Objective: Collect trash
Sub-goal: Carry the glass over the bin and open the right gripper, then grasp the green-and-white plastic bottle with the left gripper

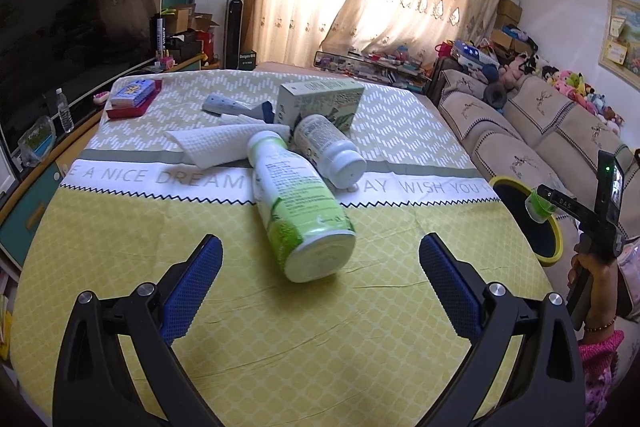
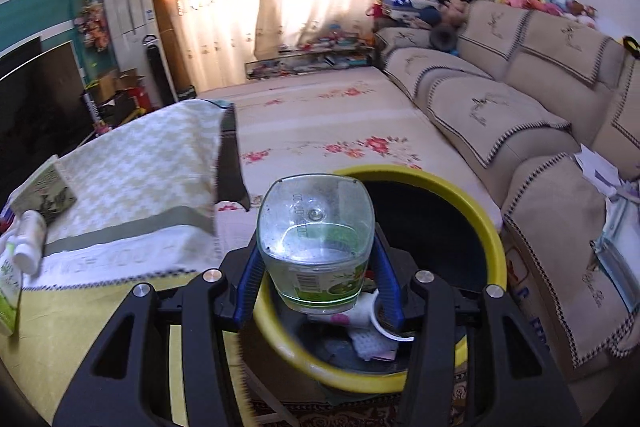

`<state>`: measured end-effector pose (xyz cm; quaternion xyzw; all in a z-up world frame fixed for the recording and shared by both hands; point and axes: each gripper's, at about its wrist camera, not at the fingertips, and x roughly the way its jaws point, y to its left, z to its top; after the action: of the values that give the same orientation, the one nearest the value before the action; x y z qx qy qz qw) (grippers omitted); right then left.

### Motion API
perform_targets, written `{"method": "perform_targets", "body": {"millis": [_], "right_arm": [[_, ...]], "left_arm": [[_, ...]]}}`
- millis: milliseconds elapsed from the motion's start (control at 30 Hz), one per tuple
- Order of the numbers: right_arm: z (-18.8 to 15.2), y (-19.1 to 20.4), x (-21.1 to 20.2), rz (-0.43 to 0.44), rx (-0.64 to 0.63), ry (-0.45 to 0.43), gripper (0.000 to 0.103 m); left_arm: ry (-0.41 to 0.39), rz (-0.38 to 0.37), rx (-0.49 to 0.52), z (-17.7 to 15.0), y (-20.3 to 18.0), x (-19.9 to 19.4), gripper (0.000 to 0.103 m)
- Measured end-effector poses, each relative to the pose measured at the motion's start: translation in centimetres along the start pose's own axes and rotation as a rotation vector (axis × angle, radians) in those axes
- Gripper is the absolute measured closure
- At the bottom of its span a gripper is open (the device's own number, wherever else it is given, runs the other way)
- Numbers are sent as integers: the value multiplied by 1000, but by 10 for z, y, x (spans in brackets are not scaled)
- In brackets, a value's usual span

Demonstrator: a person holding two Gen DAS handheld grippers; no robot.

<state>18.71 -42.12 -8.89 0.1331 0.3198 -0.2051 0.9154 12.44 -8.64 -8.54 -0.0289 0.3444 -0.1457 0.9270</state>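
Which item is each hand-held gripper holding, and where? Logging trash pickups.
Right hand-held gripper: clear plastic bottle, pinched on its sides near the label. Left hand-held gripper: nothing.

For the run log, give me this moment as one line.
right claw: shut on clear plastic container | over yellow bin | left claw: open | nearest: green-label bottle on table

Bin (image 2: 460, 195) front rim behind fingers (image 2: 248, 279), clear bottle (image 2: 316, 247) neck hidden, tablecloth (image 2: 132, 163) motion-blurred
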Motion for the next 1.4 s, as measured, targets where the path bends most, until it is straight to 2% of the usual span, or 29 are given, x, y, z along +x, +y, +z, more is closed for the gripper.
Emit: {"method": "perform_targets", "body": {"millis": [200, 233, 300, 733, 1000, 1200, 1267, 1400], "right_arm": [[-2, -12, 13, -7, 21, 18, 54], [-2, -12, 13, -13, 26, 12, 45], [-2, -13, 8, -23, 24, -10, 40], [-4, -8, -24, 29, 15, -46, 39], [-6, -2, -26, 54, 4, -41, 39], [-8, 0, -21, 67, -4, -23, 39], [-9, 1, -18, 71, -6, -16, 39], [-9, 3, -16, 78, -9, -9, 39]], "left_arm": [[17, 0, 20, 2, -8, 9, 6], [19, 1, 22, 1, -9, 9, 6], [22, 1, 25, 1, -11, 11, 6], [42, 6, 21, -2, -12, 21, 6], [53, 62, 20, 0, -10, 45, 6], [70, 98, -18, 2, -5, 59, 6], [77, 114, -20, 2, -4, 63, 8], [120, 121, -52, 1, 3, 73, 18]]}}
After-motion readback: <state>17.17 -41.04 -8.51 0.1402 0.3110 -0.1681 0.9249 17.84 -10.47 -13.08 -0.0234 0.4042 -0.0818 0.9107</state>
